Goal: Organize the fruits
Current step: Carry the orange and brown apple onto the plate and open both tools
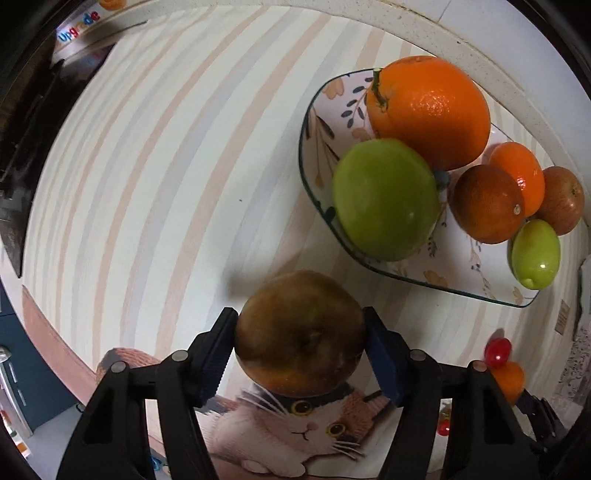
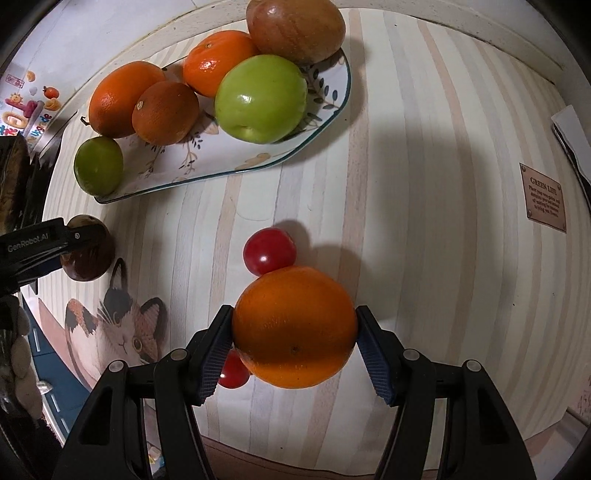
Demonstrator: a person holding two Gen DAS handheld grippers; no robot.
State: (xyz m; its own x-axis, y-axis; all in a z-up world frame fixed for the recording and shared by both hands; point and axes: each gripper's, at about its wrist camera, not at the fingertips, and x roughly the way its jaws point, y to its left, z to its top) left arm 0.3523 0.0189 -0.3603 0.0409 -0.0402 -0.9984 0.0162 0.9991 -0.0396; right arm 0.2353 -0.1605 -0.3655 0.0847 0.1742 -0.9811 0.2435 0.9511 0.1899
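My left gripper is shut on a brownish apple and holds it over the striped cloth, below and left of the floral plate. The plate holds a large orange, a green apple, several smaller oranges and fruits, and a small green fruit. My right gripper is shut on an orange, just in front of a red tomato. A second red tomato lies under its left finger. The left gripper with its apple shows at the left of the right wrist view.
The plate sits at the far side of the striped cloth. A cat picture marks the cloth's near edge. A brown label lies at the right. A colourful box stands at the far left.
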